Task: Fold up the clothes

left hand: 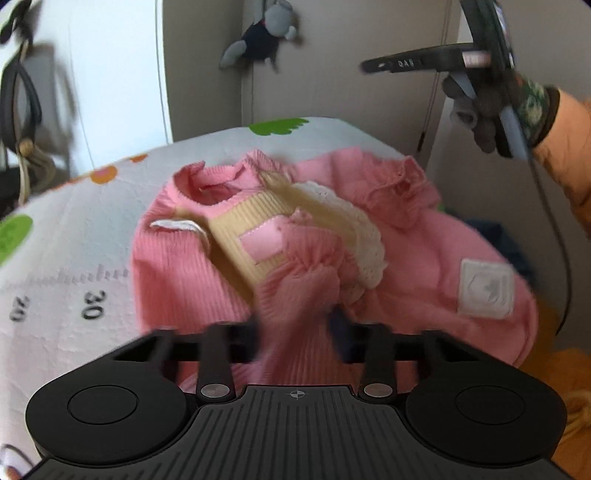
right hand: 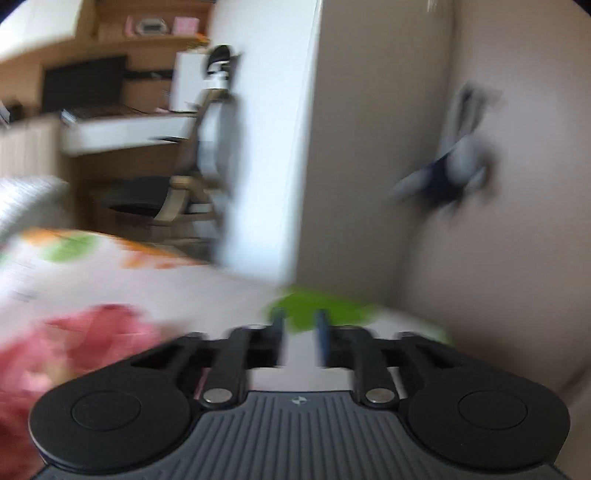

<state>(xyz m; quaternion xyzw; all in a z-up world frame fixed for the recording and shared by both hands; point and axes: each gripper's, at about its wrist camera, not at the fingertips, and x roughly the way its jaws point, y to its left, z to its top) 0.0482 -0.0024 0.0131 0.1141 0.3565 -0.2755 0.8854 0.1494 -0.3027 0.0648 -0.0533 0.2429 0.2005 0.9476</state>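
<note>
One pink garment [left hand: 332, 236] pinched between left hand-held gripper [left hand: 295, 325] fingers.

The left wrist view looks forward and down from close above a pink sweater [left hand: 288, 236] on the printed sheet [left hand: 74, 236]. The right wrist view sits higher, facing level toward the far wall. Both share the sheet and the hanging plush toy [left hand: 264, 35].

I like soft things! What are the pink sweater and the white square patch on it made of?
The pink sweater looks like soft ribbed knit yarn, matte; fine lines run along it. The white square patch looks like a smoother sewn-on cloth label, though blur hides its weave.
</note>
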